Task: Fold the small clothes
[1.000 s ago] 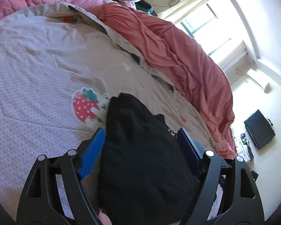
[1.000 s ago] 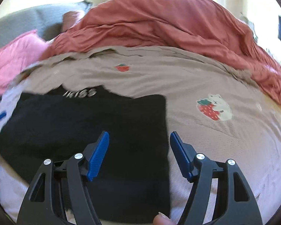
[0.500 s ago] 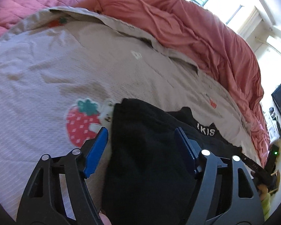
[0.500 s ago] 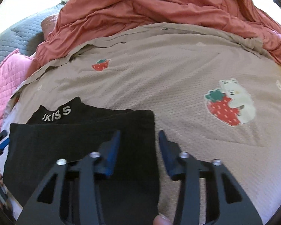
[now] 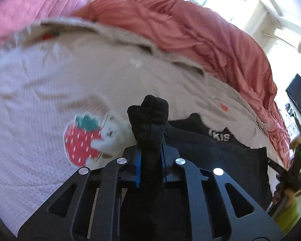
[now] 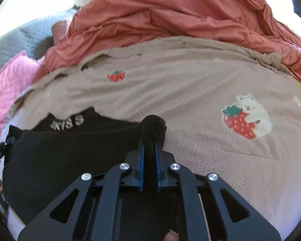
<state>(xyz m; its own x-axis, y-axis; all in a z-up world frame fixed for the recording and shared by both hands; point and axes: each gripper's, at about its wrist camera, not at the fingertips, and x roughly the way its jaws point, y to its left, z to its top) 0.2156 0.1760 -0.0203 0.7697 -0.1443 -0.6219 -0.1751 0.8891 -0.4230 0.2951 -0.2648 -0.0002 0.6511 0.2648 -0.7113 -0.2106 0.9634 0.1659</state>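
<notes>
Setting: a bed [image 6: 190,92] under a beige strawberry-print cover, a rumpled red duvet [image 6: 170,16] heaped beyond it, pink quilting to the far left of your right tool.

Item: one black garment [image 6: 60,160] with white lettering at its waistband, lying flat on the cover directly under and left of your right tool, and under and right of your left tool.

Left tool [image 5: 150,150]: its jaws have just been closing and now pinch a bunched corner of the black fabric, which stands up in a knot past the blue pads. A strawberry-and-bear print [image 5: 86,140] sits just to its left.

Right tool [image 6: 149,160]: its jaws have likewise just been closing and now clamp the opposite corner of the same edge, fabric puckered ahead of the pads.

Progress, as judged: early. You have both corners of one edge secured, but the garment looks spread out, with no crease made at this edge. Left to you: lift the edge, carry it over, lay it down, release, then any further folds.
</notes>
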